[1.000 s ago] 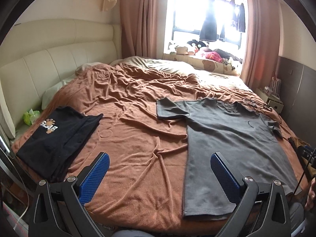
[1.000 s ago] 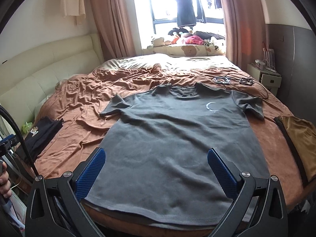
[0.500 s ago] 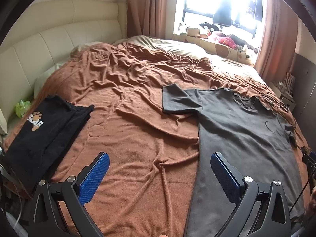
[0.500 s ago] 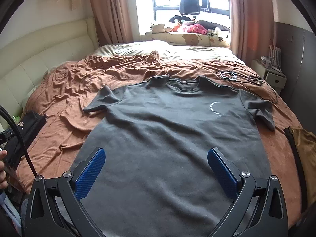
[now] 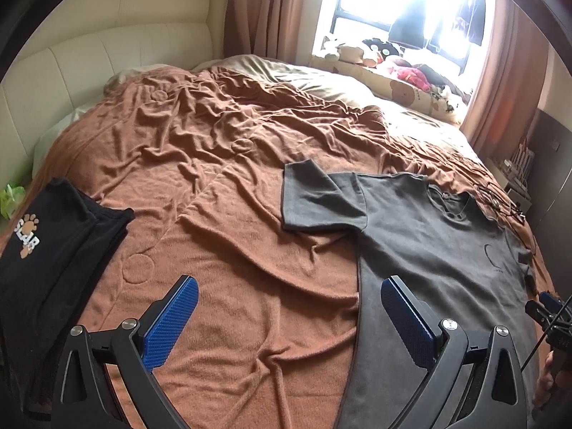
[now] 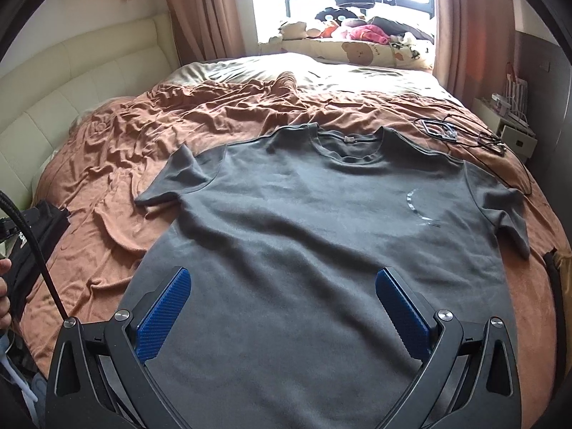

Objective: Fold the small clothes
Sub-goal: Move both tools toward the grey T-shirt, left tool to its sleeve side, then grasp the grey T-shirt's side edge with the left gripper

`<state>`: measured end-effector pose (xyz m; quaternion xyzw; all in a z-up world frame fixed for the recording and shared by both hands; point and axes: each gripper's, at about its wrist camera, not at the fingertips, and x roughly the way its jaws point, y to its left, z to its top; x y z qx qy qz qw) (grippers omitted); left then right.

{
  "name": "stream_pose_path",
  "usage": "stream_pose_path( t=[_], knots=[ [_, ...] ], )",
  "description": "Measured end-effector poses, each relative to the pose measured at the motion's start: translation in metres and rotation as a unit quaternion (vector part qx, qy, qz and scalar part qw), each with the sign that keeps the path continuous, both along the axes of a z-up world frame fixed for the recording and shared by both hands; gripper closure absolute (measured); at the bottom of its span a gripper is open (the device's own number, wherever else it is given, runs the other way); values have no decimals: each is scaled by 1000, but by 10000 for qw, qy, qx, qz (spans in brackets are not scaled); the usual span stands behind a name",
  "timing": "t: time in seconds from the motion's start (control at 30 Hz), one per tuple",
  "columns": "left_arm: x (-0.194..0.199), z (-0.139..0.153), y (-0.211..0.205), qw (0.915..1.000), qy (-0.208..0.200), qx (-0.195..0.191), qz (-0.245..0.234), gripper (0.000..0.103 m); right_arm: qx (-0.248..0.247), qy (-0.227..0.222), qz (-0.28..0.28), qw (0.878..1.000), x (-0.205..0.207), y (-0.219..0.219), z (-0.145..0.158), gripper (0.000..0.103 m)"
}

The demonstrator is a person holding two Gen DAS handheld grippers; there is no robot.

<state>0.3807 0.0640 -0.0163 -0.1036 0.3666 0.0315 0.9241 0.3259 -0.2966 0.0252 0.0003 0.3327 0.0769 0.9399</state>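
A dark grey T-shirt (image 6: pixel 321 236) lies flat and face up on the brown bedspread (image 6: pixel 118 150), collar toward the window, both sleeves spread. In the left wrist view the same T-shirt (image 5: pixel 429 236) fills the right side, its left sleeve jutting out. My right gripper (image 6: pixel 282 289) hovers open over the shirt's lower middle, nothing between its blue pads. My left gripper (image 5: pixel 289 296) is open above the bedspread (image 5: pixel 221 186), its right finger (image 5: pixel 407 314) over the shirt's left side edge.
A folded black garment with a paw print (image 5: pixel 46 250) sits at the bed's left edge. Black cables and a small frame (image 6: pixel 450 132) lie near the shirt's far right shoulder. A mustard garment (image 6: pixel 561 279) lies at the right edge. Stuffed toys (image 6: pixel 357 28) line the windowsill.
Both grippers have moved forward and lower over the bed, so the T-shirt and bedspread fill more of each view. Both stay open. The shirt has not moved.
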Motion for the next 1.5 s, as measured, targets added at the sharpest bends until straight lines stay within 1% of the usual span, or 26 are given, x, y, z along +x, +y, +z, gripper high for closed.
stream_pose_path(
  t=[0.13, 0.2, 0.27, 0.37, 0.43, 0.5, 0.57, 0.67, 0.8, 0.83, 0.9, 0.97, 1.0, 1.23, 1.3, 1.4, 1.43, 1.47, 1.5],
  knots=[
    [28, -8, 9, 9999, 73, -94, 5, 1, 17, 42, 64, 10000, 28, -1, -5, 0],
    [44, -12, 13, 9998, 140, -120, -43, 5, 120, 77, 103, 9998, 40, -2, -9, 1],
    [61, -18, 16, 9996, 254, -138, -71, 13, 165, 161, 119, 9997, 53, -2, -13, 14],
    [86, -28, 22, 9990, 400, -202, -64, 21, 277, 382, 207, 9987, 75, -2, -21, 28],
    [102, -37, 25, 9983, 496, -302, -98, 23, 312, 481, 234, 9981, 91, 0, -24, 31],
    [119, -45, 29, 9974, 618, -359, -98, 29, 326, 551, 264, 9976, 105, 2, -27, 37],
    [138, -53, 34, 9962, 724, -468, -129, 35, 364, 632, 338, 9968, 120, 5, -30, 46],
    [166, -64, 38, 9940, 890, -605, -171, 38, 383, 733, 370, 9959, 143, 10, -33, 54],
    [201, -78, 41, 9912, 1076, -732, -237, 41, 459, 827, 438, 9945, 174, 16, -37, 57],
    [209, -83, 41, 9903, 1140, -761, -231, 45, 478, 834, 448, 9944, 182, 18, -38, 58],
    [225, -92, 42, 9885, 1261, -800, -252, 49, 521, 850, 470, 9939, 195, 22, -40, 58],
    [240, -101, 41, 9868, 1374, -822, -258, 54, 534, 887, 492, 9934, 209, 27, -45, 63],
    [247, -106, 41, 9858, 1430, -837, -266, 55, 537, 906, 503, 9932, 216, 30, -47, 64],
    [285, -136, 37, 9802, 1801, -772, -292, 58, 691, 1042, 590, 9904, 255, 45, -67, 73],
    [292, -145, 37, 9789, 1909, -689, -233, 61, 752, 1128, 633, 9888, 265, 50, -74, 75],
    [297, -147, 36, 9803, 1868, -602, -199, 63, 891, 1211, 646, 9865, 277, 56, -84, 77],
    [298, -147, 36, 9803, 1877, -579, -191, 70, 929, 1240, 659, 9857, 279, 58, -87, 77],
    [299, -148, 36, 9803, 1883, -577, -156, 83, 946, 1266, 680, 9851, 281, 61, -90, 77],
    [300, -147, 35, 9800, 1896, -589, -151, 89, 964, 1288, 704, 9844, 284, 65, -92, 77]
  ],
)
